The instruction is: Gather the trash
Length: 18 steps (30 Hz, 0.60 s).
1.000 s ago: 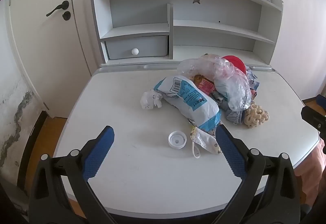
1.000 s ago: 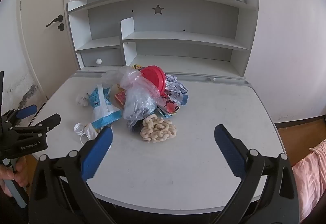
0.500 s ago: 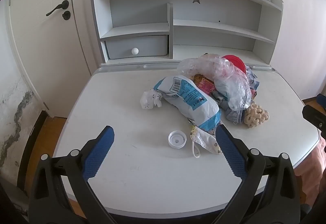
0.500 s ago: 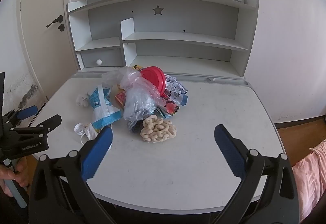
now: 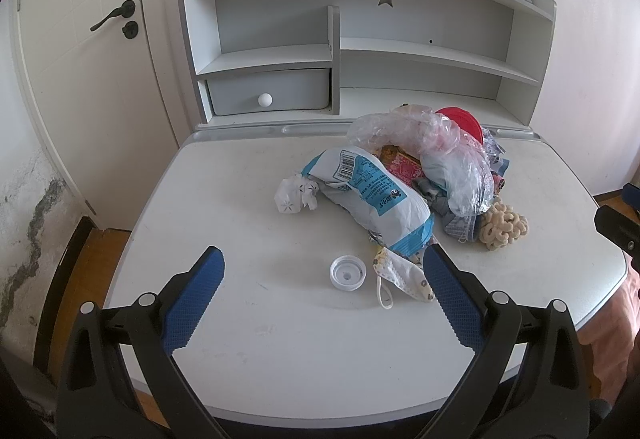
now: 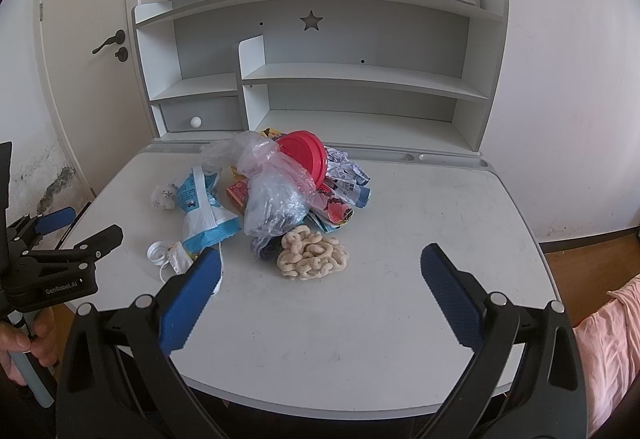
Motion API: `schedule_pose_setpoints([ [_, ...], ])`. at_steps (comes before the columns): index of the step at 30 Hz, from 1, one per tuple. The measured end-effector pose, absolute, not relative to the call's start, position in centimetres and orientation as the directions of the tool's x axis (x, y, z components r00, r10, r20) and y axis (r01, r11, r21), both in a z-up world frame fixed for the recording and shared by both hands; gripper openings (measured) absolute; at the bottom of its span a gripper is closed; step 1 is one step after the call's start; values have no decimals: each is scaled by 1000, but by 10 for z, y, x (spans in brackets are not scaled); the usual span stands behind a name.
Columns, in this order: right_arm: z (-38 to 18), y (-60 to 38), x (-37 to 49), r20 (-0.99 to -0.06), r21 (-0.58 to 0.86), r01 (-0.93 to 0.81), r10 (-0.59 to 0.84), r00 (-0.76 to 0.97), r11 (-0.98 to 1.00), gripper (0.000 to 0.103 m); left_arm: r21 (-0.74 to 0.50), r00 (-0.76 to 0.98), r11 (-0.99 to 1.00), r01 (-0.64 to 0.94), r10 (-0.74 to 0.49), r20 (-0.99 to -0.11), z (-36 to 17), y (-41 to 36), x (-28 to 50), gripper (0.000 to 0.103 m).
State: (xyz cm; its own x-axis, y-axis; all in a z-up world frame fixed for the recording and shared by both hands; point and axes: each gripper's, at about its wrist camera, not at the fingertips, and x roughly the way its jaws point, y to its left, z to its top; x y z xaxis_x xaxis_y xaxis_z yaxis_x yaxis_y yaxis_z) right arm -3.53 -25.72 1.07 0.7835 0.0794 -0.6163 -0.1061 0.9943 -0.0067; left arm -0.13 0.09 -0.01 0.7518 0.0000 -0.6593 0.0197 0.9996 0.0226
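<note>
A heap of trash lies mid-desk: a blue-and-white snack bag [image 5: 374, 199] [image 6: 202, 211], a crumpled clear plastic bag [image 5: 448, 155] [image 6: 276, 191], a red lid [image 5: 462, 121] [image 6: 304, 155], printed wrappers [image 6: 346, 183], a beige knotted cord [image 5: 502, 225] [image 6: 312, 255], a tissue wad [image 5: 294, 195] [image 6: 163, 196], a white bottle cap [image 5: 348, 273] [image 6: 156, 251] and a face mask [image 5: 404, 273]. My left gripper [image 5: 320, 287] is open above the near desk, the cap between its fingers' line. My right gripper [image 6: 320, 285] is open, just short of the cord.
The white desk [image 5: 248, 339] [image 6: 420, 223] has rounded front edges and a grey hutch with shelves [image 6: 360, 79] and a small drawer [image 5: 268, 91] at the back. A white door [image 5: 80, 39] stands to the left. A hand [image 6: 16, 343] holds the left gripper's handle.
</note>
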Motion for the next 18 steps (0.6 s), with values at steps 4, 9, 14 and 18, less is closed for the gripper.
schedule_pose_setpoints([
  [4,8,-257,-34,-616,-7,-106,79,784,994,97,22,752,1000,20,0,-660,0,1,-1,97],
  [9,4,-257,-32,-616,-7,-106,79,783,994,97,22,749,1000,21,-2,-662,0,1,-2,97],
  [14,13,-256,-35,-618,-8,-107,79,783,994,97,20,748,1000,22,-3,-664,-1,1,-3,97],
  [18,11,-257,-35,-617,-7,-107,79,783,994,97,19,748,1000,24,-6,-664,-3,-1,-1,97],
])
